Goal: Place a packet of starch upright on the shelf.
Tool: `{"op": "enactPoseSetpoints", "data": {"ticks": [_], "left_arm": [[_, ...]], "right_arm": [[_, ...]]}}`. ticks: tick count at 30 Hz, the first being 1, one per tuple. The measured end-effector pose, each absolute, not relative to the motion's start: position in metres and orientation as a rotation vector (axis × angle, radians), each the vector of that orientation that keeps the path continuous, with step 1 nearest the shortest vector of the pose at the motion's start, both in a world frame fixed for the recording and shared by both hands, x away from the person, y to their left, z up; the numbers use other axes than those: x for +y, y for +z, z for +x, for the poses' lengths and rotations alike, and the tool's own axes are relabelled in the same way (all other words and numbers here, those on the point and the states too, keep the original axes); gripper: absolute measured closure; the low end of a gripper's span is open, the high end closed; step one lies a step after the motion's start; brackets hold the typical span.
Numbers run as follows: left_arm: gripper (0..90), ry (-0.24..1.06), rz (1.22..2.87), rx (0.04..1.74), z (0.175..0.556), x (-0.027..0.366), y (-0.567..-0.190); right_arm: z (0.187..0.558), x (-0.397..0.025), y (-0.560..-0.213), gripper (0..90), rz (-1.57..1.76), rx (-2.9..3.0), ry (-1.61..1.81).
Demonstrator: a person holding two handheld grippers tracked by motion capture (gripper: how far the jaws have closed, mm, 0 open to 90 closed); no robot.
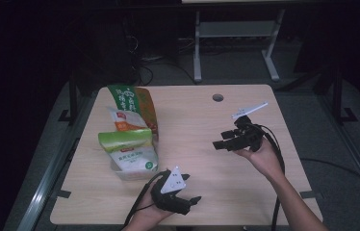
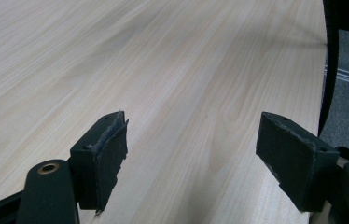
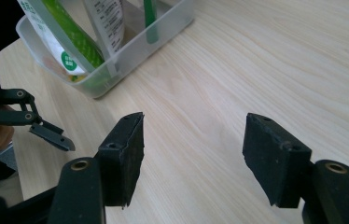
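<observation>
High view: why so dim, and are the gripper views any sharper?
High view: dark surroundings, lit table, soft detail on the bags. Left gripper view: near pads slightly blurred, wood grain clear. Right gripper view: brighter, clear bin legible.

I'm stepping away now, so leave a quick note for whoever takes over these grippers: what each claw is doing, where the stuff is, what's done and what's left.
Left claw: open, holding nothing, low over the near table edge.
Right claw: open, holding nothing, above mid-table, pointed toward the bin.
Clear plastic bin sits at the table's left side with green-and-white snack bags standing in it, one bag behind the other.
Done: nothing is gripped or lying out on the table.
Left: whatever handling the bags need; neither claw touches them yet.
</observation>
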State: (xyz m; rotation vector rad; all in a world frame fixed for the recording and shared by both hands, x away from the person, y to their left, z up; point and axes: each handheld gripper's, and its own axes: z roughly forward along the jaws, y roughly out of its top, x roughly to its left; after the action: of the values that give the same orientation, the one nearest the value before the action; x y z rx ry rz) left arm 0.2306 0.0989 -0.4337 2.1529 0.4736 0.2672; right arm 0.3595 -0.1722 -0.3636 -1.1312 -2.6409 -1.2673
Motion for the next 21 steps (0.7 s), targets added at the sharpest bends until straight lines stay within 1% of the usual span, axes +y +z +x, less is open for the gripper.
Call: {"op": "enactPoseSetpoints", "data": {"ticks": [6, 21], "left_arm": [[24.1, 0.262, 2.159, 0.48, 0.231, 0.1, -0.433], [23.0, 0.259, 2.165, 0.48, 0.232, 0.1, -0.434]], "right_arm": [[0.354, -0.18, -0.365, 37.1, -1.152, -2.634, -1.27], [0.335, -0.207, -0.381, 35.2, -1.232, -2.6, -1.276]]}}
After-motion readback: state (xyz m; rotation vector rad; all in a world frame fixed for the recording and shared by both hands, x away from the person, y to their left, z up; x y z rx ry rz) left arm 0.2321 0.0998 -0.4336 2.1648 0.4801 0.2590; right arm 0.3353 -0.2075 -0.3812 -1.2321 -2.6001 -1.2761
